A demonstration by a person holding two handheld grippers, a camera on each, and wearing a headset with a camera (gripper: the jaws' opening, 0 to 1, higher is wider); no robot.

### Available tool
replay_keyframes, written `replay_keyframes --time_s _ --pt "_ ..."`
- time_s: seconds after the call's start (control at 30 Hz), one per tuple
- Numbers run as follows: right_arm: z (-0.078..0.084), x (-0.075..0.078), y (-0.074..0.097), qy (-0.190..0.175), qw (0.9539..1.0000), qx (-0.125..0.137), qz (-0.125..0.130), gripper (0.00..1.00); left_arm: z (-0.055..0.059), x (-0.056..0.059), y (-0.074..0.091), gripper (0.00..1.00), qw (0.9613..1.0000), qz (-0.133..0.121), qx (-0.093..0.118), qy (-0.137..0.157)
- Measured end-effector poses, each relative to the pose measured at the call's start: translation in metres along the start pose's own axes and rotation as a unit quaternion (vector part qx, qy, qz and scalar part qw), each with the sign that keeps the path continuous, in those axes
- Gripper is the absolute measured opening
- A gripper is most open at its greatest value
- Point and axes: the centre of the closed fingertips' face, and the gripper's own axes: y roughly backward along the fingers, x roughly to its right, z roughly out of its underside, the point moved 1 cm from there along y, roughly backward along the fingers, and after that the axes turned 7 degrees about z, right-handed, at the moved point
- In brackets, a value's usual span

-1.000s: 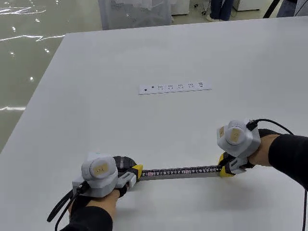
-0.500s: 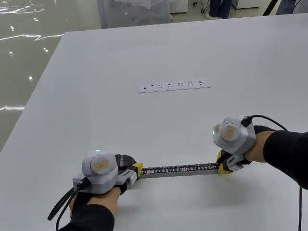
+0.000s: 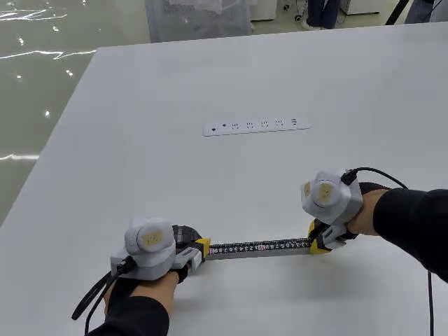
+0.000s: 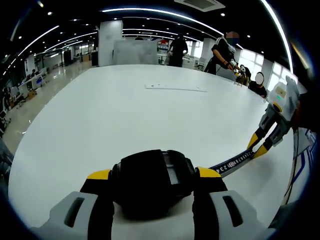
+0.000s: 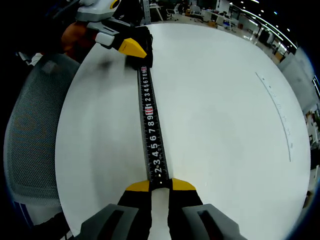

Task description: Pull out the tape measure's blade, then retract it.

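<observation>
Near the front edge of the white table point(image 3: 210, 175), the black tape measure case point(image 3: 183, 234) sits clamped in the jaws of the left gripper point(image 4: 153, 174). Its numbered blade point(image 5: 150, 125) lies drawn out flat to the right gripper point(image 5: 160, 186), which pinches its end. A white printed strip point(image 3: 255, 126) lies well apart.

A broad white workbench point(image 3: 140, 140) spans the head view, with a white socket strip point(image 3: 255, 126) lying flat toward twelve o'clock, glossy pale-green floor point(image 3: 35, 84) reflecting light at ten o'clock, and long ceiling light strips point(image 4: 150, 10) curving overhead in the left gripper view.
</observation>
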Motion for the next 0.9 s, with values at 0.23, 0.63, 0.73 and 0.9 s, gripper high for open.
replay_keyframes --time_s 0.23,0.63,0.73,0.9 --pt "-0.004 -0.001 -0.002 -0.001 1.0000 -0.004 0.000 0.07 0.001 0.000 0.000 0.59 1.0000 -0.001 -0.001 -0.001" --pt "-0.010 -0.001 -0.004 -0.003 1.0000 -0.004 0.002 0.07 0.001 0.001 0.000 0.59 1.0000 -0.002 -0.003 -0.003" --pt "-0.011 -0.001 -0.005 -0.003 1.0000 -0.005 0.002 0.07 0.001 0.000 0.000 0.59 1.0000 -0.002 -0.004 -0.003" --pt "-0.013 -0.002 -0.005 -0.006 1.0000 0.000 0.002 0.07 0.001 0.000 -0.001 0.59 1.0000 -0.002 -0.005 -0.002"
